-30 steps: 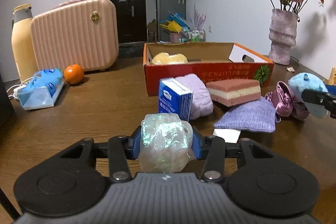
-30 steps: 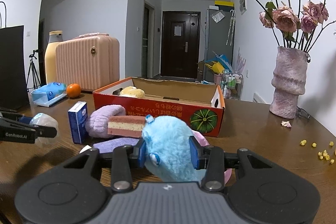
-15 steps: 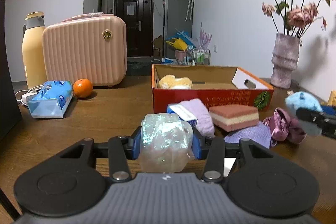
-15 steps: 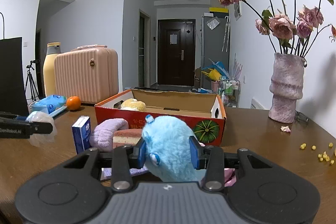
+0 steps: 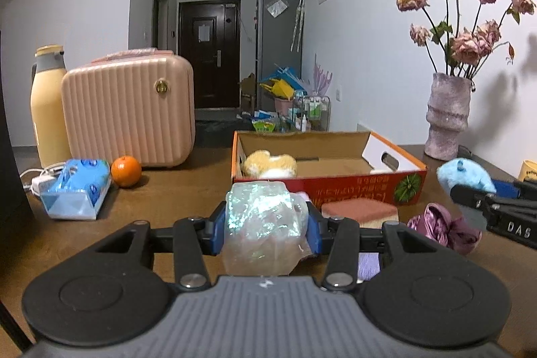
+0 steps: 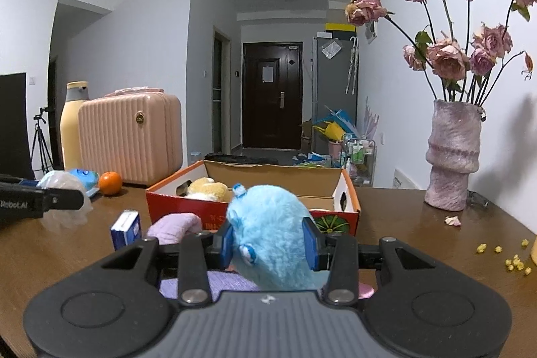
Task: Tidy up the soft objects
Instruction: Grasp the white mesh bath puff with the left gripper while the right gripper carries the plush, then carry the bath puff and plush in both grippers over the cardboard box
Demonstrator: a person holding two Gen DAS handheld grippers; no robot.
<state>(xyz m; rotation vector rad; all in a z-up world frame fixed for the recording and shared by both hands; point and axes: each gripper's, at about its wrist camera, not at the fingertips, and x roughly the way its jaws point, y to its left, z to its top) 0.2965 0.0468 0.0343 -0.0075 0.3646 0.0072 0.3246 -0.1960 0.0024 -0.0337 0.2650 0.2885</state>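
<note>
My left gripper (image 5: 265,223) is shut on a crumpled iridescent plastic wad (image 5: 263,223), held above the table in front of the red cardboard box (image 5: 352,187). My right gripper (image 6: 268,244) is shut on a fluffy light-blue plush toy (image 6: 272,234); the left wrist view shows that plush toy (image 5: 465,173) at the right, beside the box. A yellow plush (image 5: 268,163) lies inside the box. On the table before the box lie a pink-and-cream sponge (image 5: 359,210), a lilac rolled cloth (image 6: 174,223), a purple satin scrunchie (image 5: 443,227) and a lavender pouch (image 6: 214,284).
A small blue carton (image 6: 126,228) stands left of the lilac cloth. An orange (image 5: 126,170), a blue tissue pack (image 5: 77,190), a pink case (image 5: 129,111) and a yellow flask (image 5: 48,103) sit at the left. A vase of dried roses (image 5: 446,116) stands at the right; yellow crumbs (image 6: 510,260) dot the table.
The left gripper has risen with the plastic wad, so the box interior shows more and the table objects sit lower in view. The right gripper still holds the blue plush, tilted slightly up.
</note>
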